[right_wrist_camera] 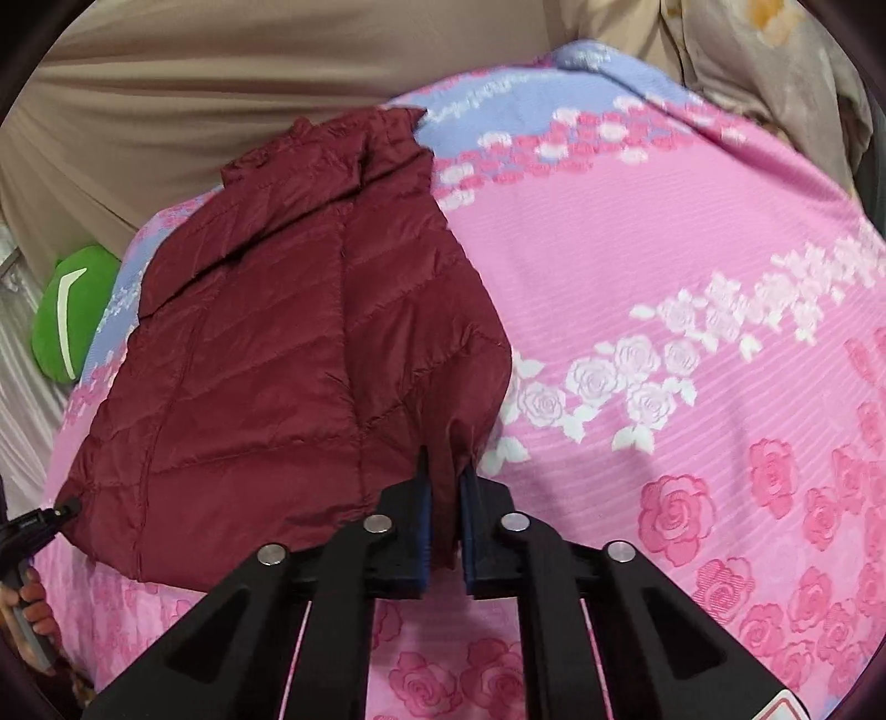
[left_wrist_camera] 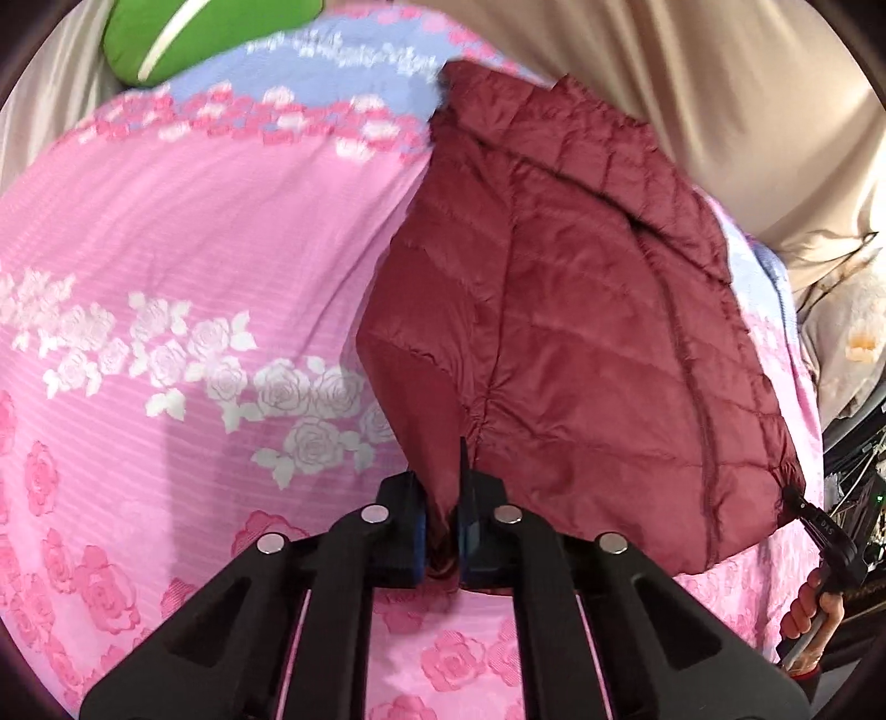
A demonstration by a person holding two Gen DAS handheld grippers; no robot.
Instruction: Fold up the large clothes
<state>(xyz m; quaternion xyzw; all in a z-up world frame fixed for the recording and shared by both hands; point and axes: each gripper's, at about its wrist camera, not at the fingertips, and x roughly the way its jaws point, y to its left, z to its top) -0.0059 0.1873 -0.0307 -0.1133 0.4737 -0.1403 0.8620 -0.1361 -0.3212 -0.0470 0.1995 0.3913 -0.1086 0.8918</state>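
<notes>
The maroon quilted down jacket (left_wrist_camera: 581, 332) lies on the pink rose-print bedspread (left_wrist_camera: 194, 249), its long axis running straight away from both tongs, collar at the far end. The left gripper (left_wrist_camera: 446, 531) and the right gripper (right_wrist_camera: 443, 526) are each clamped on a near hem corner, so neither is nearer; the fold likely carries the hem forward toward the collar.

The corner of the jacket (left_wrist_camera: 554, 310) you pinch is buried between your left gripper (left_wrist_camera: 449, 531) pads. Your green cushion (left_wrist_camera: 183, 33) at the bed's far edge is cut off by the frame and blurred. Your hand (right_wrist_camera: 30, 603) on the other handle is cropped at the picture's edge
</notes>
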